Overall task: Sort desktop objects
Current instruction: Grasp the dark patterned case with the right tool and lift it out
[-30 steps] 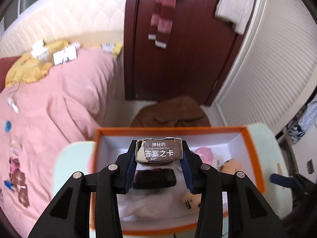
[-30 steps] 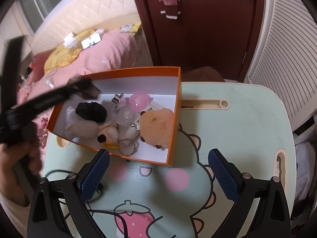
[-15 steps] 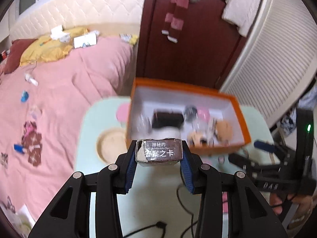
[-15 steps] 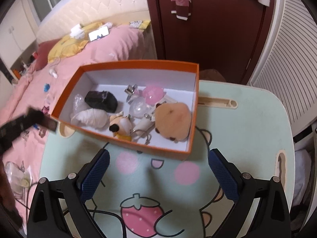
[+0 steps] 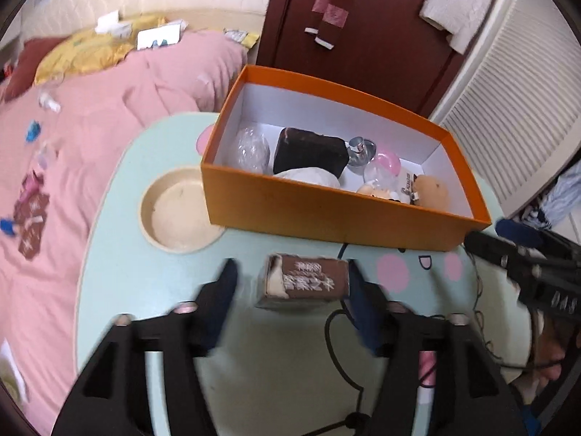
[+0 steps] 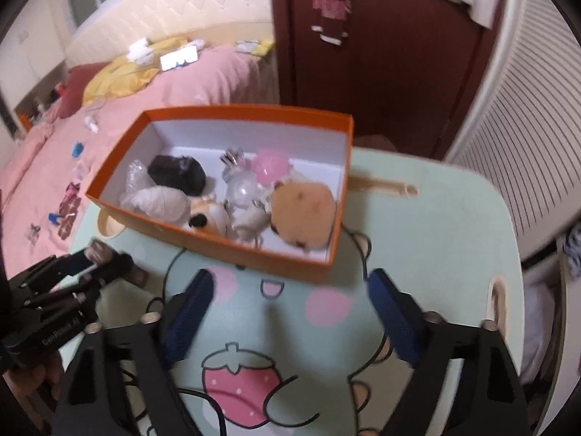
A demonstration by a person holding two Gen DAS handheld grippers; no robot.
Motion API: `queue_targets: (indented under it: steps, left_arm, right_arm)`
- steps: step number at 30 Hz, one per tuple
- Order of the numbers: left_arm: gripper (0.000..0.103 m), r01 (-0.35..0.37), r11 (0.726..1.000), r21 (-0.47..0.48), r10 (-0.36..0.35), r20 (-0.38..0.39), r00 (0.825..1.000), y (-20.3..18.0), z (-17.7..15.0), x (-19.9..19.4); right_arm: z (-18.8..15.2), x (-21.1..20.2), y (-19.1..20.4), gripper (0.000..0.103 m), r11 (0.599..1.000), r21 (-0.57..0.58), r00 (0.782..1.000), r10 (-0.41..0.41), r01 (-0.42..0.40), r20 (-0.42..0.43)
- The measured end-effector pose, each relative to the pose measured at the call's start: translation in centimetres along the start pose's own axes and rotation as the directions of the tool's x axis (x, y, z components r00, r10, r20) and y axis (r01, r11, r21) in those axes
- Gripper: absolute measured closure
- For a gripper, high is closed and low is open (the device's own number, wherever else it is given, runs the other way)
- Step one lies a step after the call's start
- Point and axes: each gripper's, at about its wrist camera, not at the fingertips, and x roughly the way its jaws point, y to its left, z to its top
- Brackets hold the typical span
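Left wrist view: left tongs (image 5: 290,283) opening, pads clear of the brown card box (image 5: 303,285) lying on the bench (image 5: 120,189) between them; orange box (image 5: 326,210) just beyond. Right wrist view: right tongs (image 6: 290,305) spread but closing, nothing between, orange box (image 6: 232,247) ahead, left tongs (image 6: 105,259) to the left.

card box (image 5: 304,283): clamped above the orange box (image 5: 326,214) a second ago, now on the table (image 5: 120,254) in front of it, apparently clear of both pads, though blur hides the right edge
left gripper (image 5: 290,290): jaws opening
right gripper (image 6: 290,301): jaws closing on nothing
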Motion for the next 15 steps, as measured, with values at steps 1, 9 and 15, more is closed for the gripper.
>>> queue_targets:
  steps: [1,9,15]
  left_arm:
    - [0.032,0.002,1.000,-0.007,-0.002,0.016,1.000,0.1,-0.1,-0.3]
    - [0.032,0.024,1.000,-0.010,-0.023,0.077,0.997,0.4,-0.8,-2.6]
    - [0.032,0.015,0.998,-0.059,-0.009,0.085,0.996,1.6,-1.1,-3.6]
  right_arm:
    - [0.7,0.0,0.0,0.027,1.000,-0.014,1.000,0.020,-0.020,0.004]
    - [8.3,4.0,4.7,0.029,0.933,-0.304,0.981,0.170,-0.192,-0.097]
    - [10.9,9.4,9.0,0.048,0.841,-0.464,0.950,0.171,-0.279,-0.261]
